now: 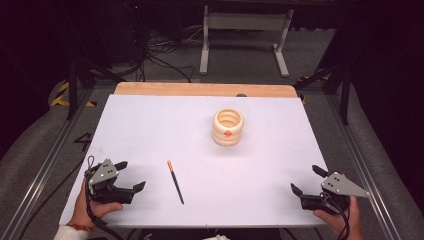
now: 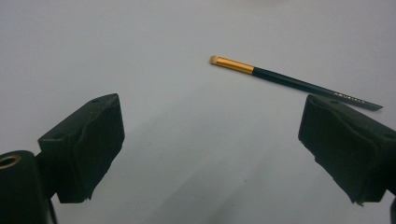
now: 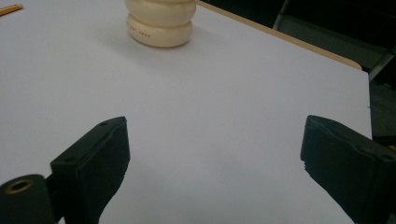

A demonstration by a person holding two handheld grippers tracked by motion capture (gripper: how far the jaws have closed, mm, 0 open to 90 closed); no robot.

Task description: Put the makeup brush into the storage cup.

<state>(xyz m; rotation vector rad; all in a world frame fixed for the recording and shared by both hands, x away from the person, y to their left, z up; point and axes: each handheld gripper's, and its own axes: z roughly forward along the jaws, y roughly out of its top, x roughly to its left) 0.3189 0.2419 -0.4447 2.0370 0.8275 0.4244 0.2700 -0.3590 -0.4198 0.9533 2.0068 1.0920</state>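
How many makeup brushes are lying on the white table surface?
1. The makeup brush lies flat on the table toward its near edge, just right of the open left gripper, apart from the cream ribbed holder.

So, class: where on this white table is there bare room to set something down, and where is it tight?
Free: the far-left stretch of the white table, and the wide patch between the black gold-banded makeup brush and the right gripper. Tightest: between the left gripper and the brush; the cream ribbed holder takes the far centre.
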